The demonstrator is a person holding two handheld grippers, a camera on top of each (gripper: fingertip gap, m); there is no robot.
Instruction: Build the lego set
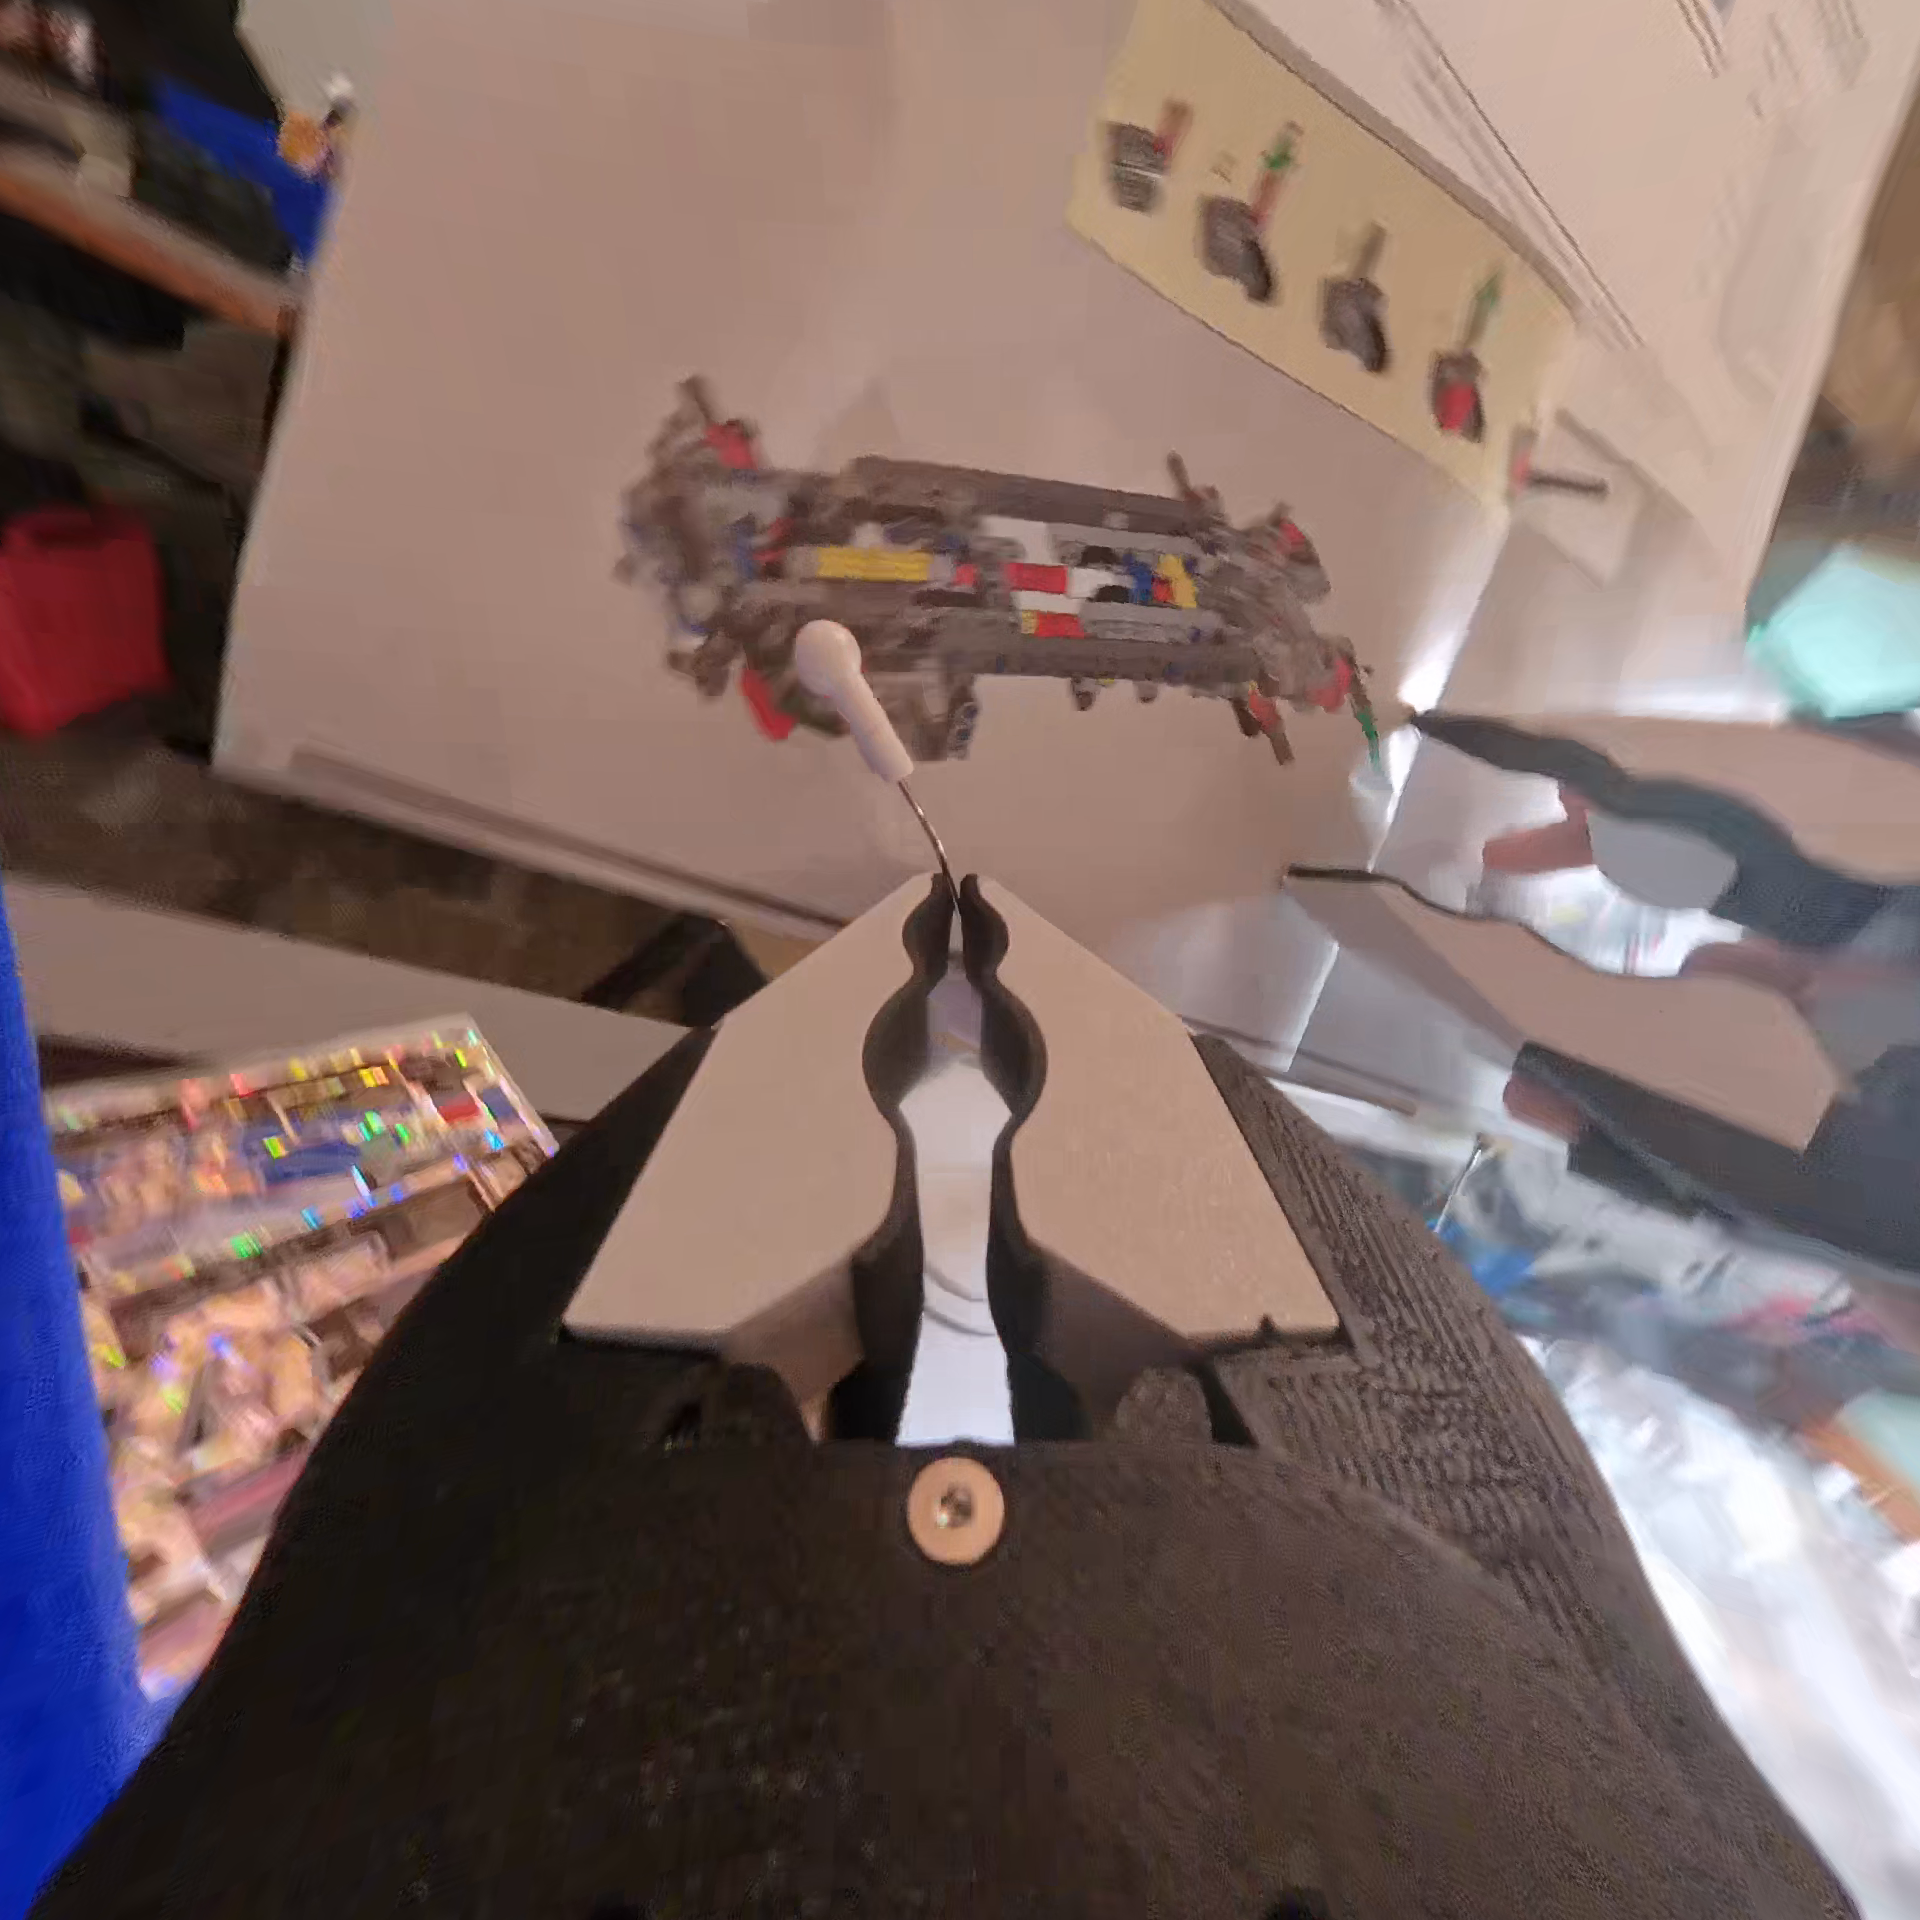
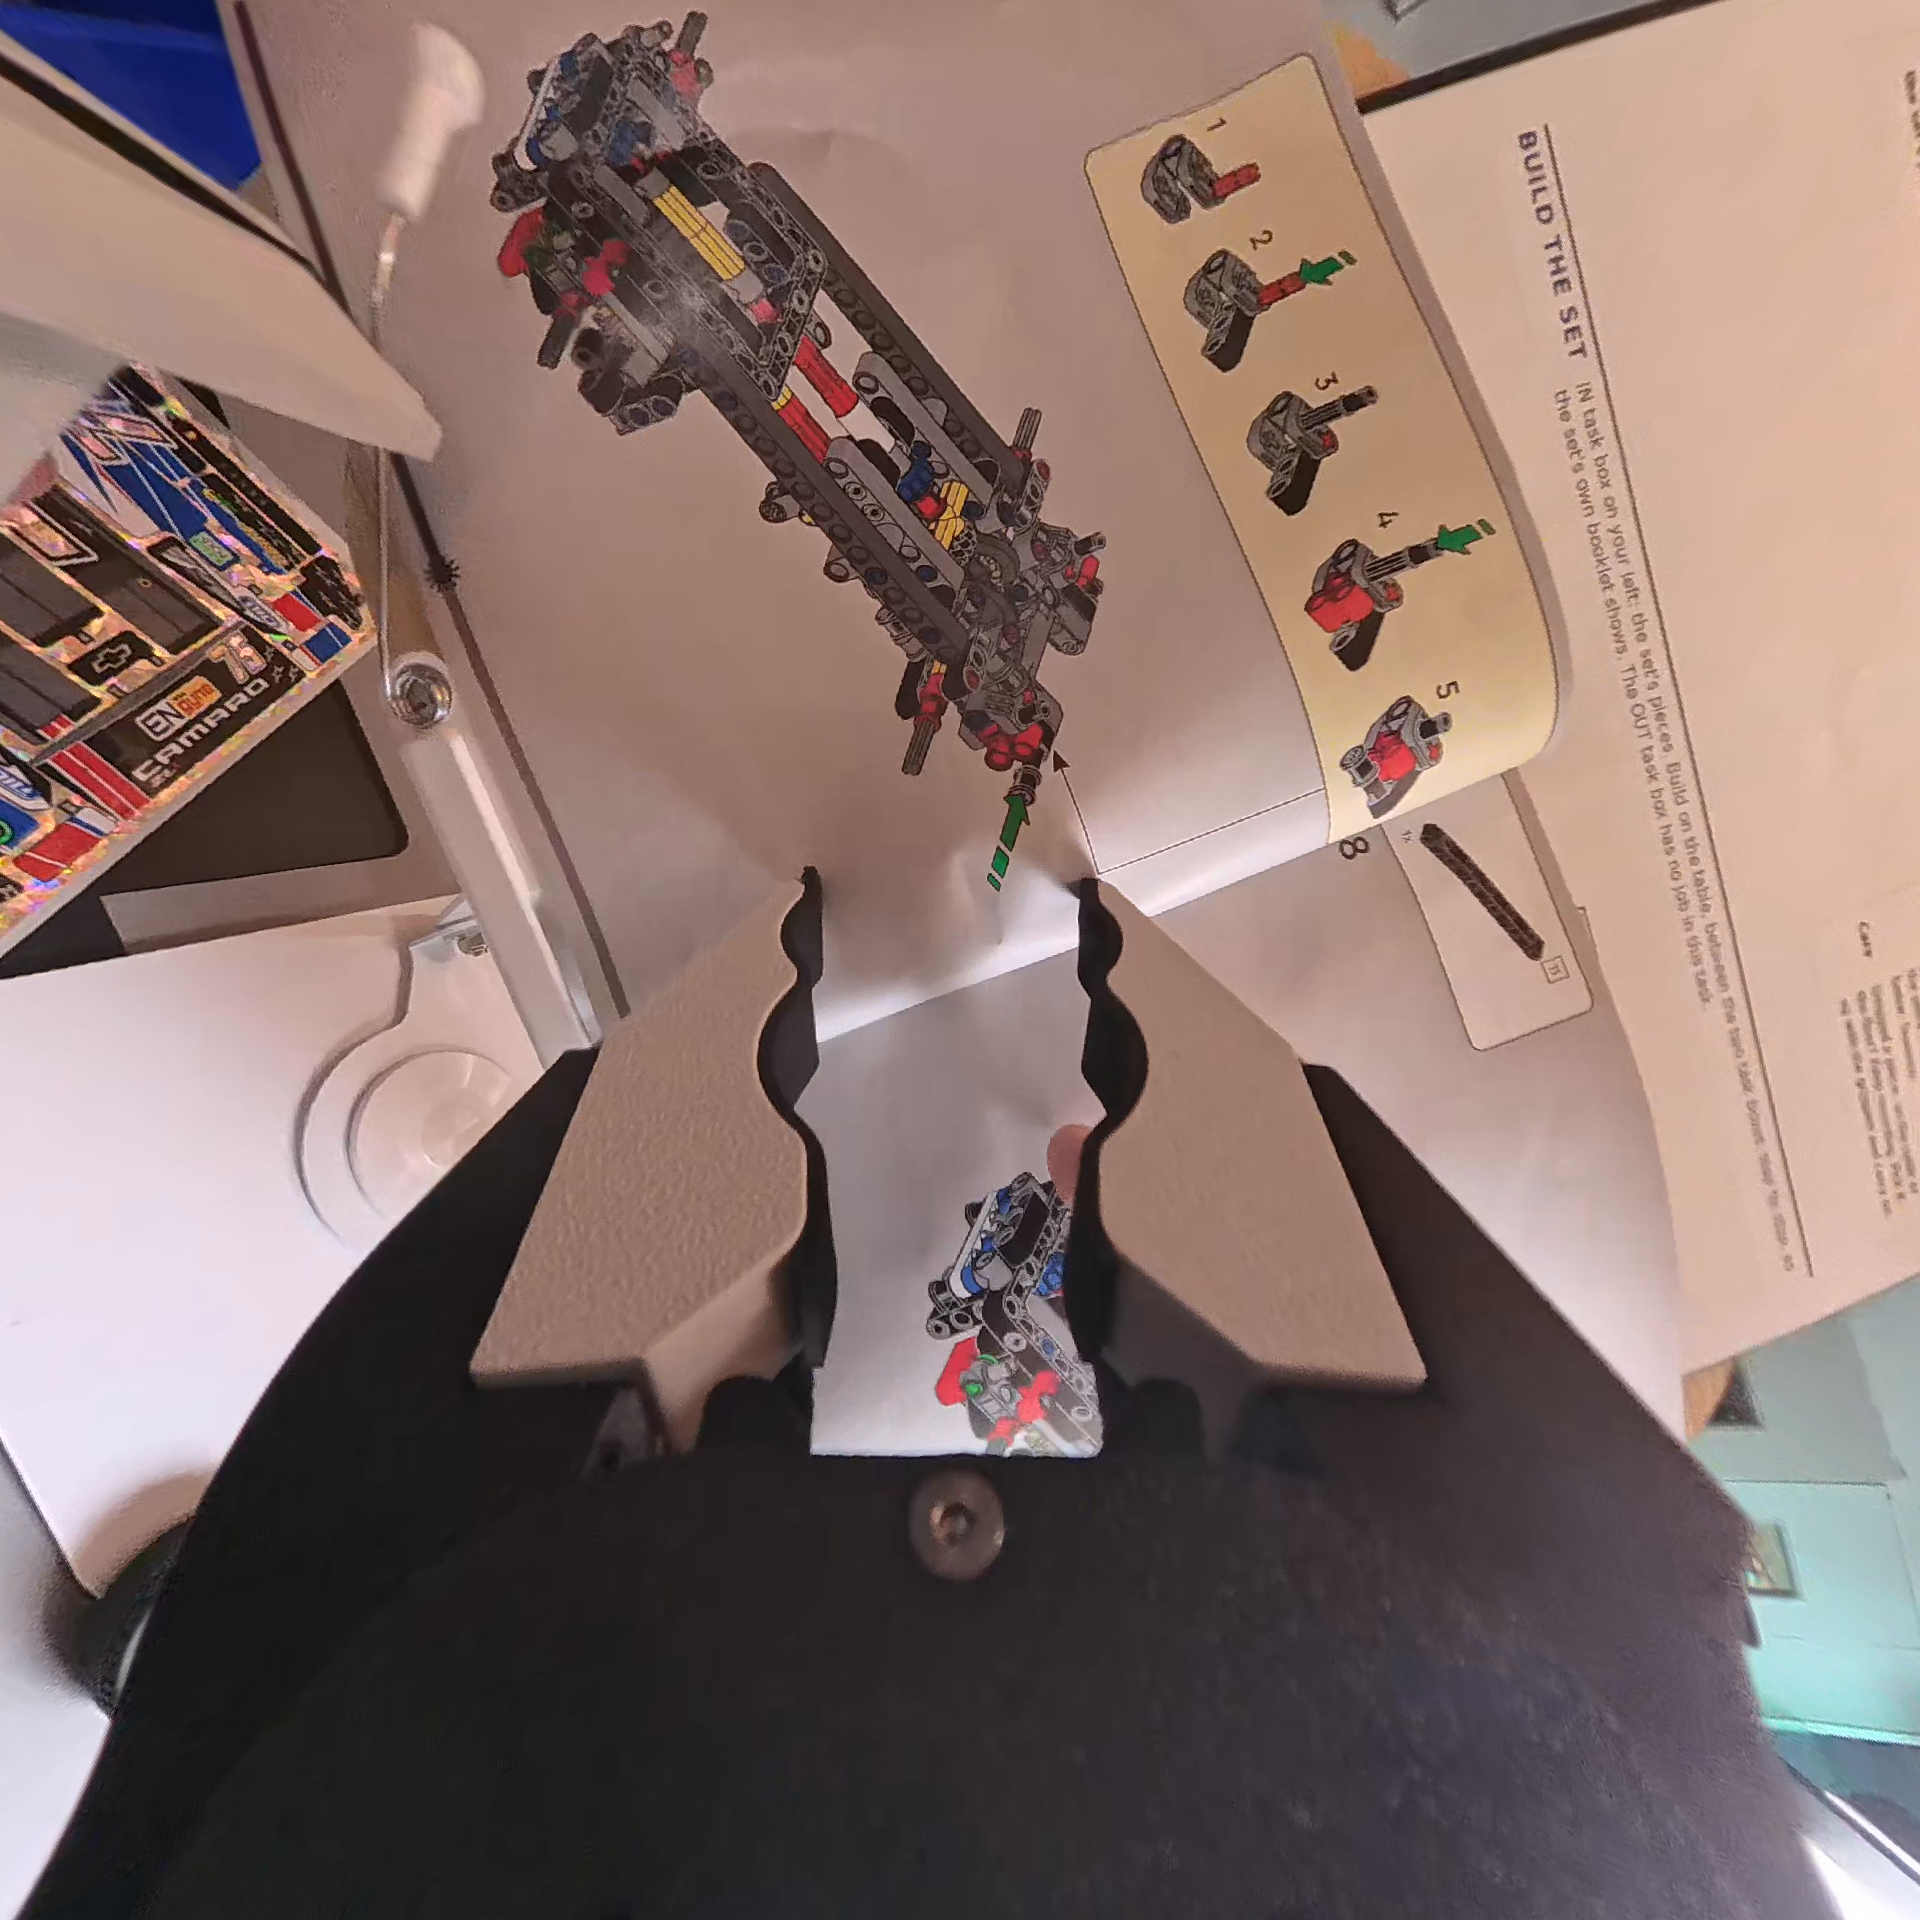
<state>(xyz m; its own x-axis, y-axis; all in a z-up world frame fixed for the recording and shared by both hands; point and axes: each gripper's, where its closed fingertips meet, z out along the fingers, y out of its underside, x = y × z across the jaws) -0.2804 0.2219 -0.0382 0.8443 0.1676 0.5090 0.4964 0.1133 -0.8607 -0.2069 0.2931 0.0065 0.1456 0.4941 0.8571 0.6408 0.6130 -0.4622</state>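
Note:
The open instruction booklet (image 2: 914, 208) lies under both grippers, and its page shows a printed chassis picture (image 2: 790, 416) and a yellow step panel (image 2: 1320, 436). My left gripper (image 1: 951, 894) is shut on a thin metal wire with a white bulb-shaped end (image 1: 831, 665), held above the booklet page (image 1: 582, 312). The wire and white end also show in the right wrist view (image 2: 426, 114), blurred. My right gripper (image 2: 945, 883) is open and empty, its fingers straddling a raised fold of the page. It also shows, blurred, at the right of the left wrist view (image 1: 1662, 873).
A holographic sticker sheet (image 2: 156, 623) lies left of the booklet and shows in the left wrist view (image 1: 260, 1195). A white printed task sheet (image 2: 1662, 623) lies to the right. A white plate with a nut (image 2: 416, 691) sits at the left. Blue fabric (image 1: 42, 1351) fills the left edge.

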